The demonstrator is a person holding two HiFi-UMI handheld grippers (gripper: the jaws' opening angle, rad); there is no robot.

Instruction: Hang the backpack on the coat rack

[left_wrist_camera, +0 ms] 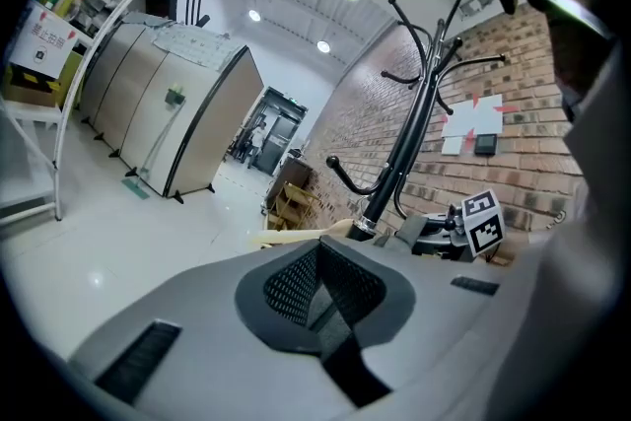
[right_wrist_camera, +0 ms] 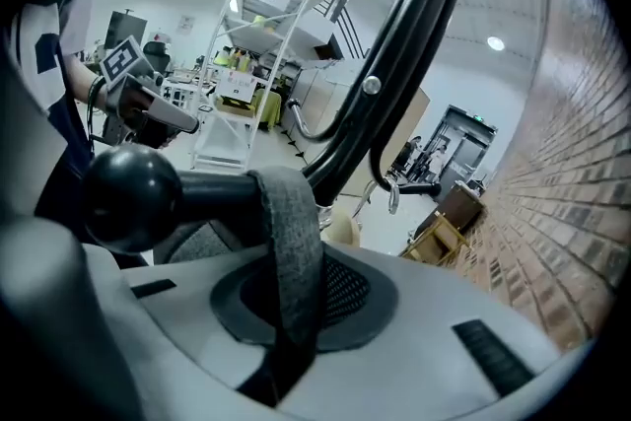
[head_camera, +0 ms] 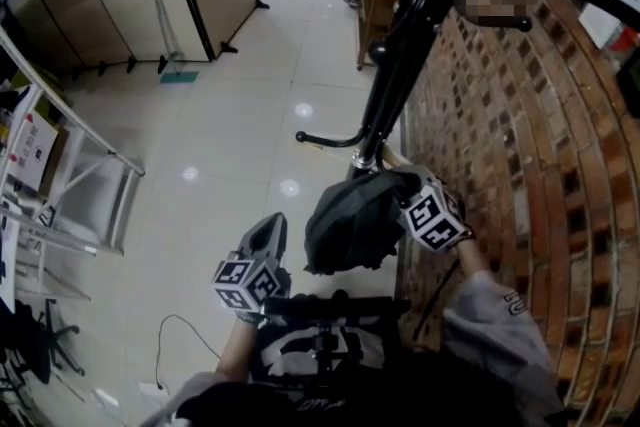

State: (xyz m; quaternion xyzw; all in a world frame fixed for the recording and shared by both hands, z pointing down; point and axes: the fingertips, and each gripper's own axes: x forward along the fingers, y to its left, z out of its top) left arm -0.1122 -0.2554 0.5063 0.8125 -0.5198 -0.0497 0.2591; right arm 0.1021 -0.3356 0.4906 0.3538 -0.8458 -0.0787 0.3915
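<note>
Slippage threatens: the backpack (head_camera: 350, 220) hangs low beside the coat rack (head_camera: 395, 65), its strap (right_wrist_camera: 291, 242) over a ball-tipped hook (right_wrist_camera: 128, 197) and pinched by the right gripper (right_wrist_camera: 296, 301). Released near the ball, it may drop; the left gripper (left_wrist_camera: 320, 286) is closed, empty.

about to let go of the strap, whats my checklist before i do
1. Strap over hook: ok. The strap lies across the hook, behind its ball tip.
2. Right gripper hold: ok, shut on the strap.
3. Left gripper clear: ok, shut, empty, apart from the backpack.
4. Backpack's weight resting on the hook: cannot tell.
5. Coat rack steady: cannot tell, its foot is not visible.
</note>
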